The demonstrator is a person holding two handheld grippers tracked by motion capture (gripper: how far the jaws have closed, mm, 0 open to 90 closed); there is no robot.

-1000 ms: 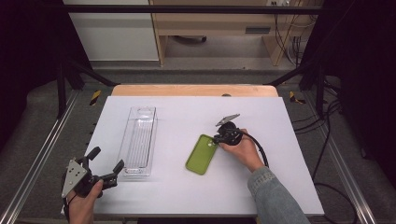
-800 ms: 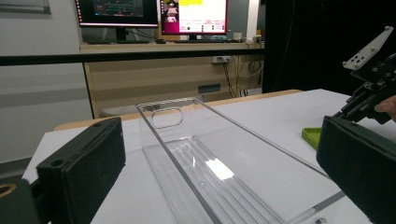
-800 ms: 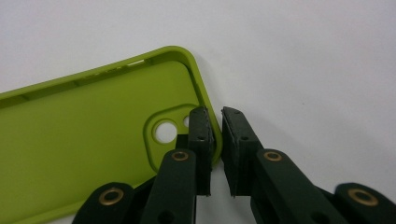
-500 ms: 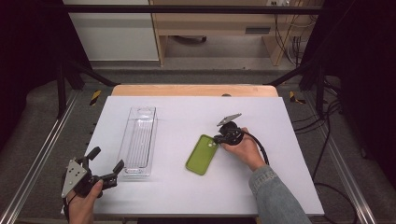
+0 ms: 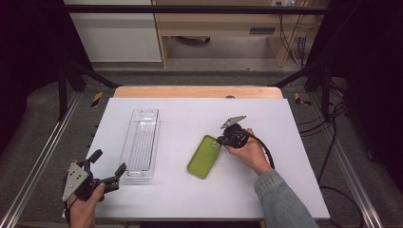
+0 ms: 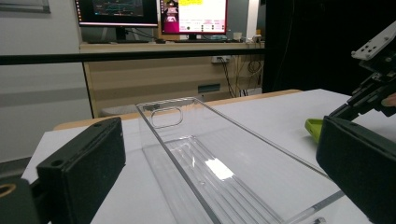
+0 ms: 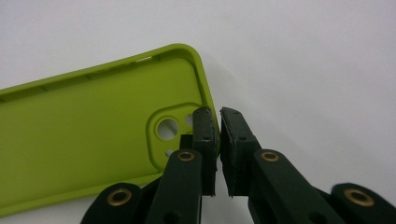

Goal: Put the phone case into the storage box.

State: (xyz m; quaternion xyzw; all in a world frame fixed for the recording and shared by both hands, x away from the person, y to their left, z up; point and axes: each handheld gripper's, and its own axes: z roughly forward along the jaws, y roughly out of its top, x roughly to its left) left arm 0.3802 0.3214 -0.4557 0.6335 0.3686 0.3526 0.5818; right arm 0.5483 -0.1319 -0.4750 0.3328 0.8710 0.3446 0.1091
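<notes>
High view: a green phone case lies on the white table, pinched at its top edge by the right gripper.

In the right gripper view the jaws are pressed together on the case's wall, one inside beside the camera cut-out, one outside. The left gripper hangs at the table's near left corner, jaws wide apart, holding nothing, just before a clear plastic tray that lies left of the case.

Lab workspace, metal frame rails, trailing cables, monitors on a bench
</notes>
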